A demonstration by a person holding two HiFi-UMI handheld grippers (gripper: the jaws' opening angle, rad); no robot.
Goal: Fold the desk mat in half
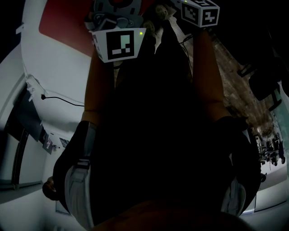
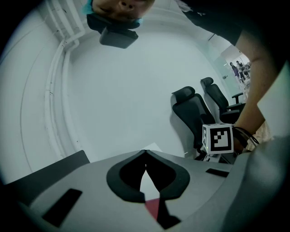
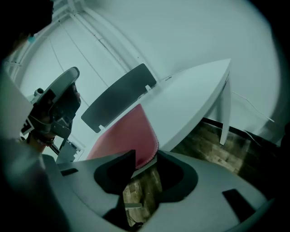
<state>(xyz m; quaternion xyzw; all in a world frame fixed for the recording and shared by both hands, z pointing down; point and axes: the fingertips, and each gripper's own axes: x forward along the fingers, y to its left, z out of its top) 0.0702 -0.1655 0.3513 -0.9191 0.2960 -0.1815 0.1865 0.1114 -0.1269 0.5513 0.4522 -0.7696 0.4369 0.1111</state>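
Note:
The red desk mat [image 3: 127,136] lies flat on the white table [image 3: 195,95], one corner at the table's near edge. My right gripper [image 3: 146,156] has that corner at its jaw tips. The jaws stand apart and wooden floor shows through the gap. My left gripper [image 2: 146,154] has its tips touching. Only a sliver of red mat [image 2: 153,207] and white table shows below them, and nothing is visibly held. In the head view both marker cubes, left [image 1: 118,43] and right [image 1: 201,12], sit at the top beside the mat [image 1: 63,22]. The person's dark body hides most of that view.
A dark panel [image 3: 120,95] stands on the table behind the mat. Black office chairs [image 2: 195,113] stand by the white wall, with people [image 2: 240,70] far behind them. Wooden floor [image 3: 213,145] and a table leg [image 3: 224,113] lie to the right. A cable [image 1: 58,99] trails below the table.

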